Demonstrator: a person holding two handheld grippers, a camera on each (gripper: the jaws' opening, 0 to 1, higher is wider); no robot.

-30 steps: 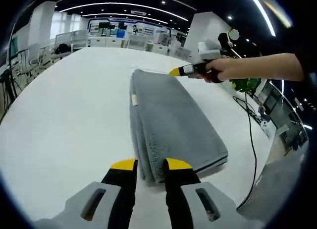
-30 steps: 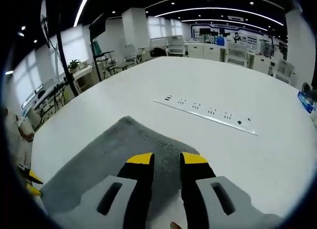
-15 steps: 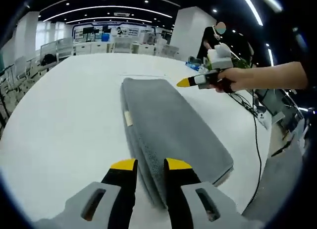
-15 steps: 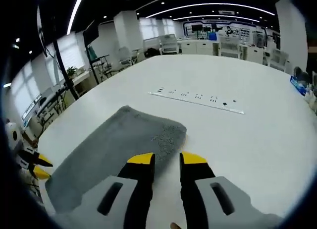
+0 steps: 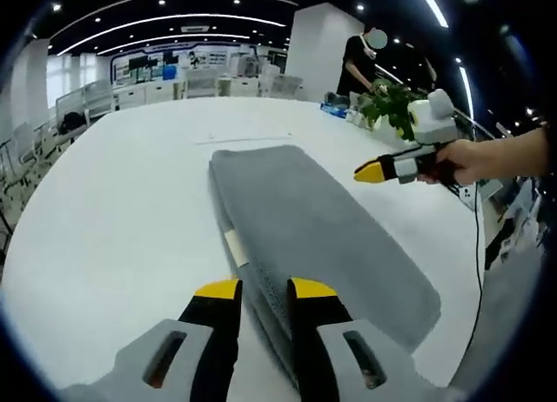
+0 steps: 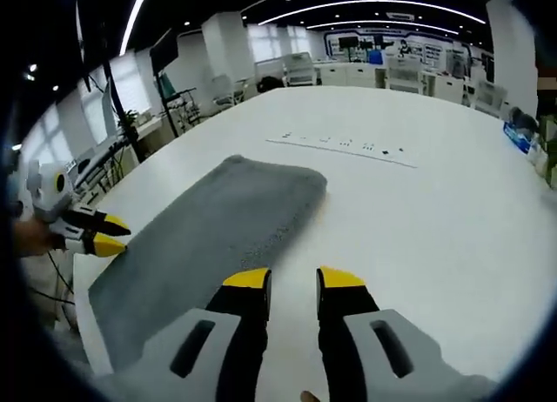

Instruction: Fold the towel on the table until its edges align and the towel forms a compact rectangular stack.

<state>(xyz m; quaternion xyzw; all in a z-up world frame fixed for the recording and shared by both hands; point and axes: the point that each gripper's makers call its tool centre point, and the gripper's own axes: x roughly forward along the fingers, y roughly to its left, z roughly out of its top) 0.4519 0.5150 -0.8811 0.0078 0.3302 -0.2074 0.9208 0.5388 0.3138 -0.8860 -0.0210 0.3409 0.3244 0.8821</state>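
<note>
The grey towel [image 5: 318, 237] lies on the white table [image 5: 113, 211] as a long, narrow rectangle, and I judge the folding well along: along its near side in the left gripper view I see several layers stacked, with a small pale label [image 5: 235, 248] sticking out of that side. The long edges look close to flush, though the near corner where the layers meet is blurred and I cannot tell if they line up exactly. My left tongs [image 5: 264, 288] sit low at the towel's near end, jaws slightly apart with nothing between them, the towel's edge just beyond the tips. My right tongs [image 6: 293, 279] hang over bare table just beside the towel's long edge, jaws also slightly apart and empty; in the left gripper view they show off to the towel's right side, held in my hand [image 5: 470, 161], clear of the cloth. The right gripper view shows the towel's top face [image 6: 209, 237] lying smooth and flat. What is left, as I judge it, is at most 1 more fold across the length to make the stack compact, or only a tidy of the corners. The whole towel sits well inside the table.
</note>
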